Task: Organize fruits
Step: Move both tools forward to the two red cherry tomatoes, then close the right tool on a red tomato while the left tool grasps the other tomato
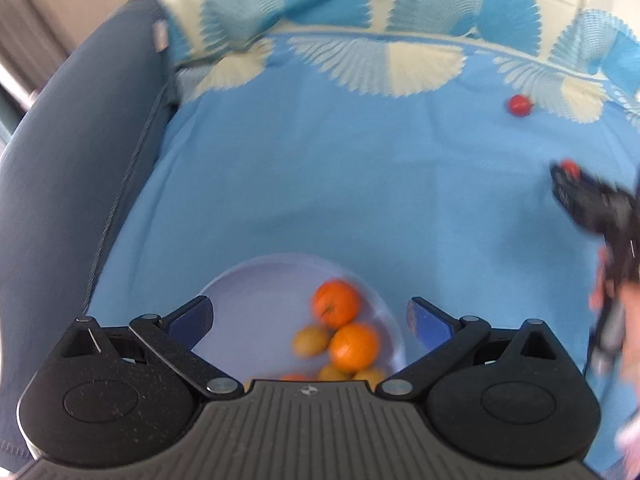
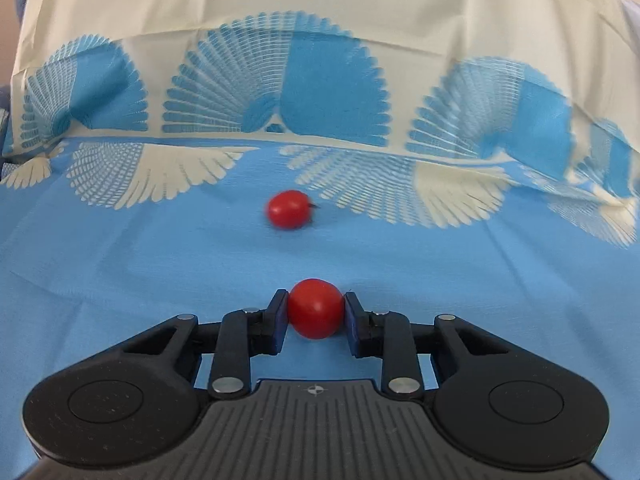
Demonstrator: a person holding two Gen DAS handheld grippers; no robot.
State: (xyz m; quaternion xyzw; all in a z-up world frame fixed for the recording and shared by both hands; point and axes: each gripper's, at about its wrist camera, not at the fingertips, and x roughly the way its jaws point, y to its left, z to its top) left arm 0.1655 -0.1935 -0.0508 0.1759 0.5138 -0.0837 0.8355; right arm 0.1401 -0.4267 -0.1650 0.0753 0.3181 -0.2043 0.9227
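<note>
— Two red tomatoes are seen. Where is the near one?
— The near tomato (image 2: 316, 309) is squeezed between the fingers of the right gripper (image 2: 316, 316), which are pulled narrow on it, low over the blue cloth (image 2: 160, 280). The far tomato (image 2: 289, 209) is left on the cloth, well apart.
— And the left gripper (image 1: 309, 316)?
— Its fingers are spread wide and nothing is held. The plate (image 1: 240, 304) is seen below them, with oranges (image 1: 336, 303) on it.
— Is anything hidden?
— Some fruit is cut off behind the gripper. Edges are blurred.
</note>
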